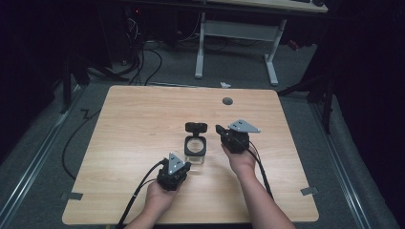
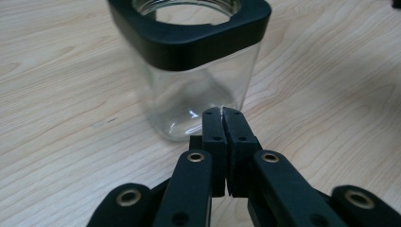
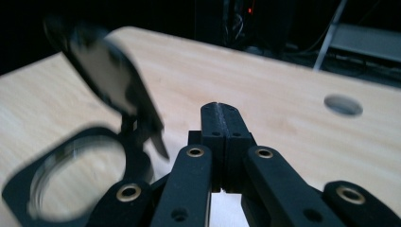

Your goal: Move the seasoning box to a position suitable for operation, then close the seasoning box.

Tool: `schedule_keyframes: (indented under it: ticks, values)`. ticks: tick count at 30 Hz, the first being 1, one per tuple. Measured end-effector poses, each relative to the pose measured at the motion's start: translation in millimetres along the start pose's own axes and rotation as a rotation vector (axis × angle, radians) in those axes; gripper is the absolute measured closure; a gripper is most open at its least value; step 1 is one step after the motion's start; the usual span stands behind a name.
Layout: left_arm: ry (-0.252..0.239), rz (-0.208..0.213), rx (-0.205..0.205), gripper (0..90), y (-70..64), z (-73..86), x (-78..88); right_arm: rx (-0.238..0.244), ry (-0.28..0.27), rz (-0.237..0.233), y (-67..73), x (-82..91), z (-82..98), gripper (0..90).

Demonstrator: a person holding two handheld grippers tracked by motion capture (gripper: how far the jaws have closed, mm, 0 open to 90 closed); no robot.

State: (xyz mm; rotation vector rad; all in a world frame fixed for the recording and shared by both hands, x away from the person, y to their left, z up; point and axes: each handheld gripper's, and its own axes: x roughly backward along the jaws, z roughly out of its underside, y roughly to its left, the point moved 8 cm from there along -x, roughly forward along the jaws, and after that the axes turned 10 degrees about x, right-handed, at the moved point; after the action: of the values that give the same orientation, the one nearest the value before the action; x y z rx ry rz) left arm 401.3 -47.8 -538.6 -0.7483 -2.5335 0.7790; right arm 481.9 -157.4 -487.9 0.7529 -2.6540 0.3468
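The wooden counter carries a clear square jar near its middle — upright, mouth up, black lid flipped open toward the far edge. The right gripper, fingers closed on nothing, hovers just right of it; the left gripper — fingers closed, empty — points at the jar's near side.

In the left gripper view the glass jar is cut off at the top edge, so the far part of its black collar is lost. In the right gripper view the open lid is blurred and its surface cannot be read; the collar's near left corner runs off the bottom edge. In the high view both forearms are cut by the bottom edge.
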Motion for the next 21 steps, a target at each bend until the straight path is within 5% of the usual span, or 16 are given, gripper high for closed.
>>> schedule_keyframes:
  ticks: [7, 21]
  values:
    - [0.015, -0.004, -0.019, 88.4, -1.1, 6.3, -9.6, 0.005, -0.029, -0.004, -1.0, -10.4, -24.0, 90.0]
    - [-0.013, -0.014, -0.006, 89.1, 2.1, 7.4, -14.9, -0.009, -0.046, -0.017, 4.3, -18.7, -31.8, 90.0]
